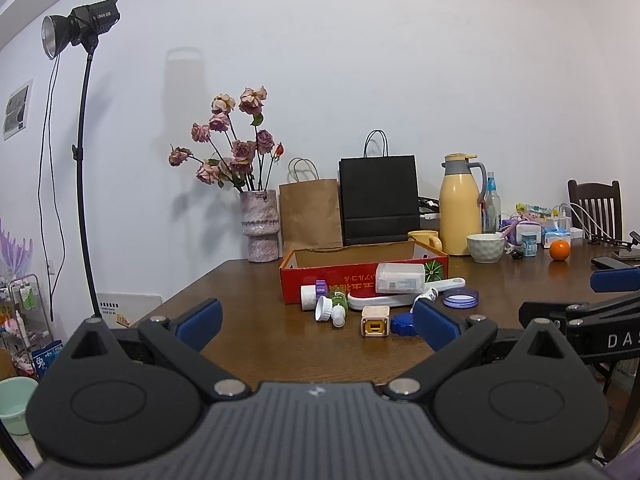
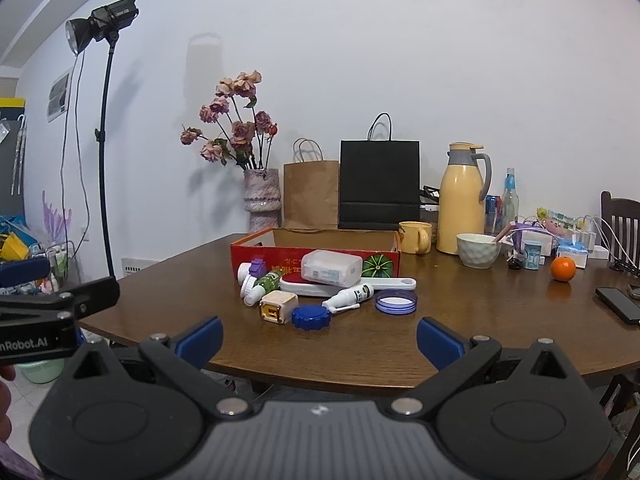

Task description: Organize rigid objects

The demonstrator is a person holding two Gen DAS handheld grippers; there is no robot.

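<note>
A red cardboard box with an open top stands mid-table. In front of it lies a cluster: a translucent plastic case on a white flat tool, small bottles, a cream cube charger, a blue lid, a white spray bottle and a clear blue-rimmed lid. My left gripper and right gripper both hang open and empty, short of the cluster.
Behind the box stand a vase of dried roses, a brown paper bag, a black bag, a yellow thermos, a mug and a bowl. An orange and a phone lie right. A light stand rises left.
</note>
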